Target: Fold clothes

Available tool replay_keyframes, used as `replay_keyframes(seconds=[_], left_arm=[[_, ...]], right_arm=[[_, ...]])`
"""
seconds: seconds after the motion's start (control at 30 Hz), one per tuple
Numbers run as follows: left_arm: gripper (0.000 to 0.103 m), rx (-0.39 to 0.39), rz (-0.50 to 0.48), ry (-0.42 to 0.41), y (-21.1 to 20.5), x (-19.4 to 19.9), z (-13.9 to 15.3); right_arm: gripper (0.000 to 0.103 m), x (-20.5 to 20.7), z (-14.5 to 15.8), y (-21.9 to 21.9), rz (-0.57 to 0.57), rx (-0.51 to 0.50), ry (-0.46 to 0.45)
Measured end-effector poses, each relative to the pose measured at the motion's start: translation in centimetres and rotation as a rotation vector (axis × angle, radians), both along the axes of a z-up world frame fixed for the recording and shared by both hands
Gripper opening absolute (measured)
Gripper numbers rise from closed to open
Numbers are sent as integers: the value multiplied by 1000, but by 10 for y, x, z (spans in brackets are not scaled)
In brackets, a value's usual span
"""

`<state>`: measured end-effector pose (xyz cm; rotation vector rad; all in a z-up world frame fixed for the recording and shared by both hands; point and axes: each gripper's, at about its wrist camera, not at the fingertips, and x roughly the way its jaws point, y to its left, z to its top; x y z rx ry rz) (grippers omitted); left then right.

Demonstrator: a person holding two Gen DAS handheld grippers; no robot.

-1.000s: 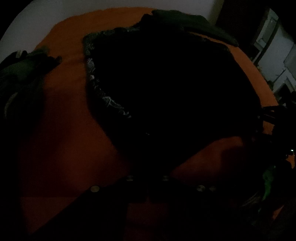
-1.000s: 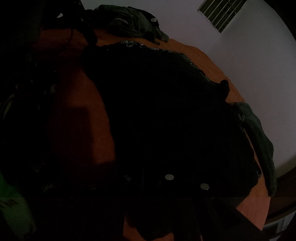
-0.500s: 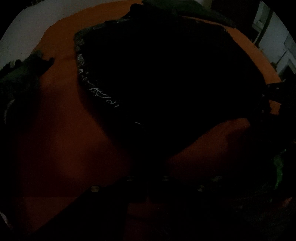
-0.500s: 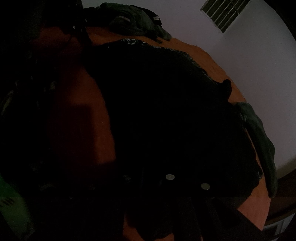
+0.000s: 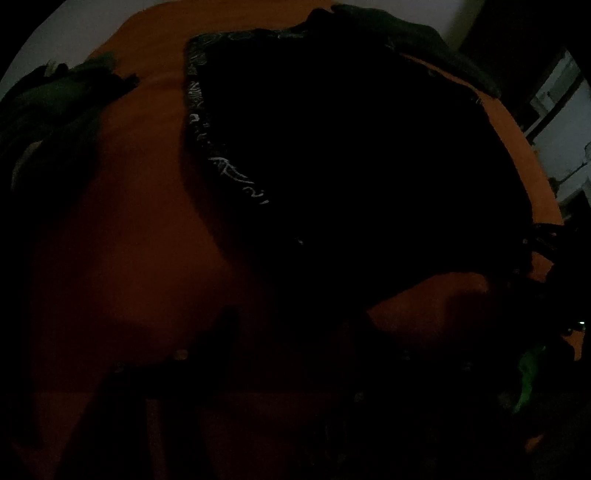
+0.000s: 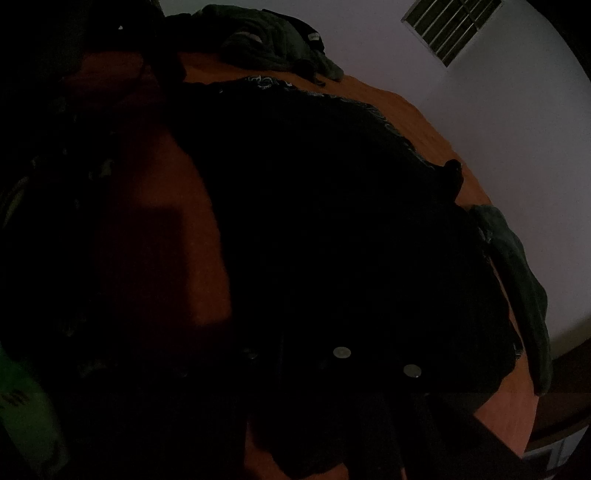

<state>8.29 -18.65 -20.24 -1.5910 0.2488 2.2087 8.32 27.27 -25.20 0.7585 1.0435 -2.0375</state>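
Note:
A black garment (image 5: 362, 155) with a white-patterned edge (image 5: 221, 166) lies spread on the orange surface (image 5: 122, 229). The frames are very dark. In the left wrist view a corner of the cloth narrows down toward my left gripper (image 5: 291, 328), whose fingers stand apart around it. In the right wrist view the same black garment (image 6: 332, 221) covers the middle and bunches over my right gripper (image 6: 295, 347), which looks shut on its near edge. The fingertips themselves are lost in shadow.
Dark green clothes lie at the surface's far rim (image 5: 417, 40), at its left (image 5: 55, 96), at the back (image 6: 266, 37) and hanging off the right edge (image 6: 517, 280). A wall vent (image 6: 450, 26) is high on the right. Something bright green (image 5: 528, 376) shows at the lower right.
The left gripper's finger screws have spread apart, so its jaws have opened. The black garment has settled slightly. The right wrist view is nearly unchanged.

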Motion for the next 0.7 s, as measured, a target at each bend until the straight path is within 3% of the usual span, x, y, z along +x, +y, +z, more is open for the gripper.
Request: replay_keyframes(seconds=[0.1,0.37,0.5,0.7], left_arm=[[64,-37,-14,69,6,7,2],[64,-140,-63,120,12,17,-12],[64,-124,-81,139,4,25,-8],[62,25,-52,79,-8,10,7]], right_arm=[[8,-1,0,2,4,0,0],[8,-3,2,5,9,-6,2],[8,-1,9,9,14,-40,16],[7,4,13,8,31,-52,82]])
